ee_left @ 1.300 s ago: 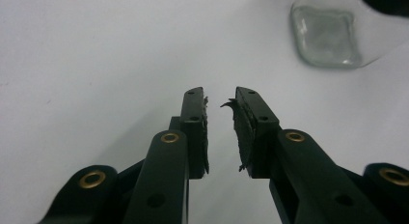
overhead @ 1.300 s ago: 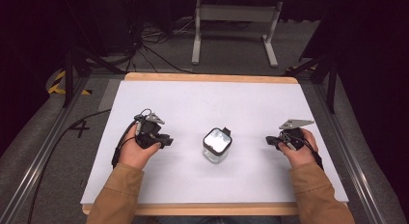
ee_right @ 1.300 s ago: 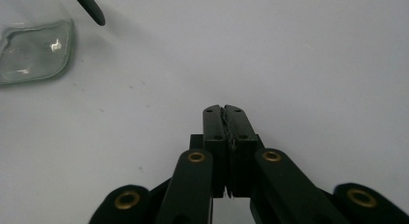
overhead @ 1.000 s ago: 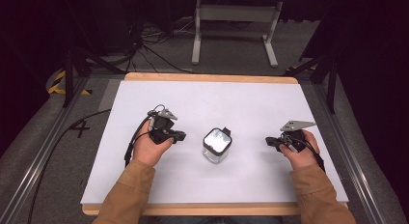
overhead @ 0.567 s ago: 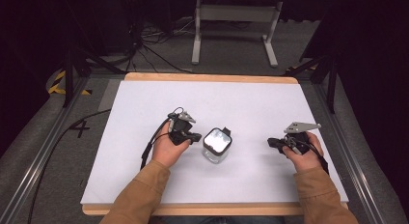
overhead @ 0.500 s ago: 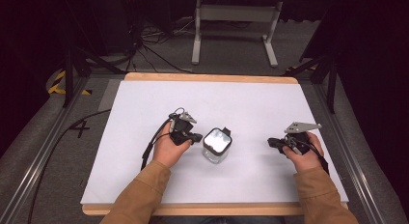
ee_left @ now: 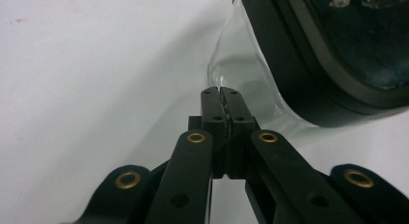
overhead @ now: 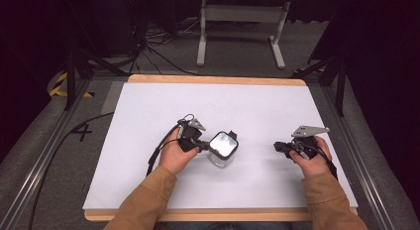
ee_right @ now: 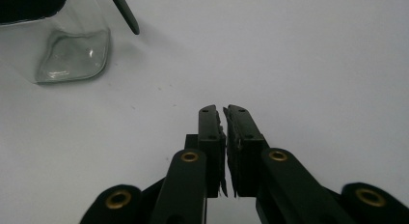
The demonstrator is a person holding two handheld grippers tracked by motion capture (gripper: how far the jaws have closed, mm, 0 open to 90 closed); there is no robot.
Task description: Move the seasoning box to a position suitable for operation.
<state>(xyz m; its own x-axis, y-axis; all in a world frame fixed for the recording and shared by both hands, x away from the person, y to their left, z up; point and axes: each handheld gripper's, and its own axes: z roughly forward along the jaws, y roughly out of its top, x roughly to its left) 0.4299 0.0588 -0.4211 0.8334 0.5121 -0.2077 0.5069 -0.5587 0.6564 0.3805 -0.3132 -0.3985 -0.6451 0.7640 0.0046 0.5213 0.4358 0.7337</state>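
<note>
Tan sleeves and both hands come in at the near edge of the white tabletop. Left tongs sit low, tips right up against the near-left side of the glass jar — in the left gripper view the jaws are pressed flat together, nothing between them, tips at the clear glass wall just below the jar's black lid; can't tell if they actually touch the glass. Left tongs' cable loops back over the left hand toward the sleeve. Right tongs held in the right hand, well apart from the jar, pointing at it across bare tabletop; grey three-cornered plate on top. Right jaws nearly closed — a thin slit shows between the pads in the right gripper view, they have just been easing apart a little, nothing between them. The jar stands upright about mid-tabletop, between the two tongs, far closer to the left one; lid on, with a shiny glare on top in the high view; its clear square-ish base shows upper left in the right gripper view. Farther off: wooden far edge of the tabletop, then grey floor with cables and a white metal stand in the dark.
</note>
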